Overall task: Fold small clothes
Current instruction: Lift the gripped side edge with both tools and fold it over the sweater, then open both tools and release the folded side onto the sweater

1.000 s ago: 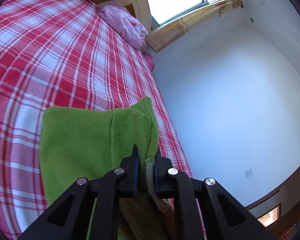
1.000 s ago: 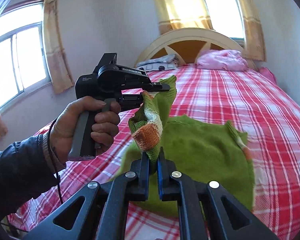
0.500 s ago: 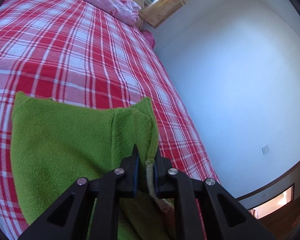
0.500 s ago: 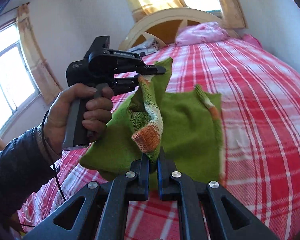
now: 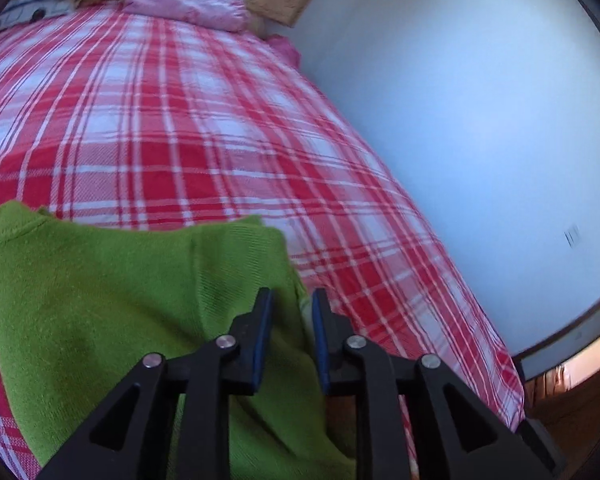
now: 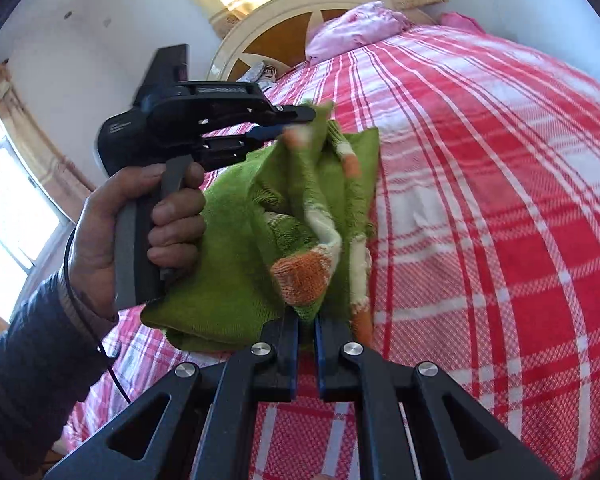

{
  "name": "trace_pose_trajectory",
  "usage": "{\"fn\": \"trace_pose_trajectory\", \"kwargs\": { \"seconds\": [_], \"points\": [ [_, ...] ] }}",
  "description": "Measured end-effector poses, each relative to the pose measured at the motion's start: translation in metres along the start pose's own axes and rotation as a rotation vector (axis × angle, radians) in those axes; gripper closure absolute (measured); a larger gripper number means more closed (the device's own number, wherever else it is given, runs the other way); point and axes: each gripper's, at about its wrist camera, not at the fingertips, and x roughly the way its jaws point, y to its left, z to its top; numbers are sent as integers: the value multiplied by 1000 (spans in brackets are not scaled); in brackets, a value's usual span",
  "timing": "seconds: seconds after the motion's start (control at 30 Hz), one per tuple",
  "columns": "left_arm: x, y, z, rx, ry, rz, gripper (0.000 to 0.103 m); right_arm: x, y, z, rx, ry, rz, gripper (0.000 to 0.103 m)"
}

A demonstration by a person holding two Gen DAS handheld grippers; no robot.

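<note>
Both grippers met at the small green knitted sweater [image 6: 236,240] lying at six o'clock on the red plaid bedspread [image 6: 500,200]: right gripper [image 6: 307,322] pinched its striped cuff, left gripper [image 5: 290,308] had just been parting, fabric seemingly loose between. Soft and floppy; hems grip best.

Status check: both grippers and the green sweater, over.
Left gripper jaws just been opening, sweater edge loose between them. Right gripper clamped on the cuff. Bed ahead unobstructed.

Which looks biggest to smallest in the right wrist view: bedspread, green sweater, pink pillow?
1. Plaid bedspread
2. Green sweater, though it is nearest the camera, which inflates it
3. Pink pillow, far away, so its true size is unsure
</note>
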Motion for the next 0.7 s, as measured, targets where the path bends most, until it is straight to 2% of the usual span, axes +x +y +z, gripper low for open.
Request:
{"fn": "trace_pose_trajectory", "kwargs": {
  "seconds": [0.03,0.1,0.13,0.17,0.3,0.33,0.37,0.43,0.5,0.53,0.6,0.7],
  "points": [
    [-8,-9,-4,39,-15,10,80,1,0,0,0,2,2,97],
    [-21,-20,-12,110,-36,44,67,3,-3,1,7,7,14,97],
    [-27,-21,-14,132,-47,75,56,4,-3,1,6,10,19,97],
    [-34,-20,-19,150,-61,110,52,3,-4,1,2,10,24,97],
    [-66,-12,-50,213,-98,224,51,-7,-8,2,10,-9,27,92],
    [-76,-9,-60,220,-114,253,49,-13,-7,5,-8,-28,0,84],
    [-85,-6,-70,217,-132,272,41,-18,-4,6,-25,-48,-21,74],
    [-101,0,-90,206,-166,308,35,-33,4,14,-59,-114,-70,64],
    [-110,5,-106,208,-193,325,32,-42,11,26,-73,-165,-52,63],
    [-109,7,-112,217,-187,340,27,-43,14,32,-74,-175,-47,63],
    [-99,8,-122,236,-157,386,26,-32,24,49,-81,-150,-19,63],
    [-83,15,-129,210,-120,368,26,-2,28,73,-48,-89,19,63]
  ]
}}
